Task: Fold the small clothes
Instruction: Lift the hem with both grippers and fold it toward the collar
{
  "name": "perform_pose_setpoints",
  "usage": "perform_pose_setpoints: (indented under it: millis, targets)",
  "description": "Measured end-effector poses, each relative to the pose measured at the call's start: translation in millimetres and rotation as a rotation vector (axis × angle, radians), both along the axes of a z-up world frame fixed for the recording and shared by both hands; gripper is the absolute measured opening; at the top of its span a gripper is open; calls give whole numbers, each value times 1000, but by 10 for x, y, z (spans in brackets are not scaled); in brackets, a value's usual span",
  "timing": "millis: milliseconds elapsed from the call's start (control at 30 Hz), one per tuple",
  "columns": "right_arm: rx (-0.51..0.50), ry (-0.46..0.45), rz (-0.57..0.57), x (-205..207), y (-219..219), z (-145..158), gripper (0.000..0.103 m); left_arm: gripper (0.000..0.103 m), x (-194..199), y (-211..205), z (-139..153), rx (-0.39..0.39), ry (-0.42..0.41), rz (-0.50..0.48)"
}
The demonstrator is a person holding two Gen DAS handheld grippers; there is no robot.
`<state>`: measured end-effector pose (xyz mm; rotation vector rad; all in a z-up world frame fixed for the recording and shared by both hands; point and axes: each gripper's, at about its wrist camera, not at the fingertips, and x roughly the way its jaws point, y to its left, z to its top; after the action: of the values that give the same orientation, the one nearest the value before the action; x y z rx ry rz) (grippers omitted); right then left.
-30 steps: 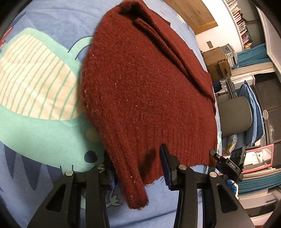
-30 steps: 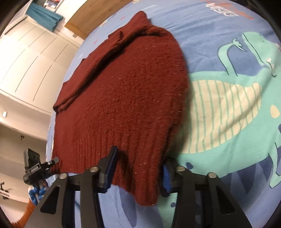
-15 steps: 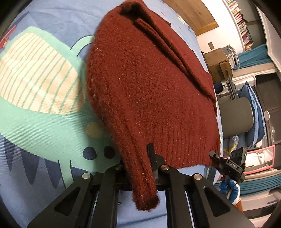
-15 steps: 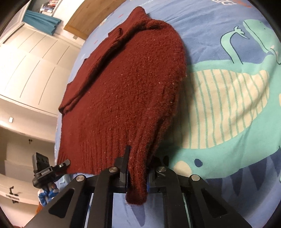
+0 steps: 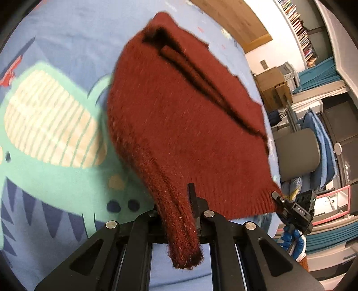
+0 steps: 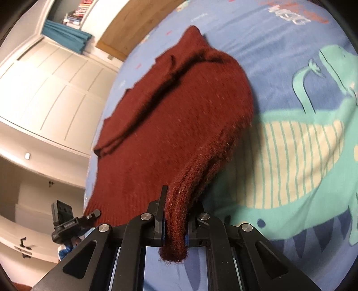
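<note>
in the left wrist view our left gripper (image 5: pixel 176 215) pinches the hem corner of the maroon sweater (image 5: pixel 183 116), which spreads up the frame's centre over the dinosaur bedsheet (image 5: pixel 51 138). our right gripper (image 6: pixel 174 221) likewise clamps the other hem corner, bottom centre.

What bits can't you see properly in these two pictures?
- Left view: the sweater covers part of the green animal print on the bedsheet.
- Right view: the orange writing is cut off by the top edge.
- Both views: motion blur softens the knit.
</note>
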<state>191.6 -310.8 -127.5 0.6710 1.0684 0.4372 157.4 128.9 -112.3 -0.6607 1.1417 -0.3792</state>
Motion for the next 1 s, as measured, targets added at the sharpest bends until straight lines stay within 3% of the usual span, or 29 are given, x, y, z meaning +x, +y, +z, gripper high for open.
perform_pose_setpoints:
  millis: [267,567,767,1000]
  targets:
    - [2,-117,13,330,9,457,10,7,318,67,452,-1,-112,20]
    - [-27,-259,29,1122,87,1026,10,7,913,-10,942,84,-232,-1]
    - [-82,-299,38,1664,209,1170,10,7,1361,-48,887,136,-249,8]
    - [-113,-235,15,2273,300,915,10,7,2016,-13,553,174,-190,33]
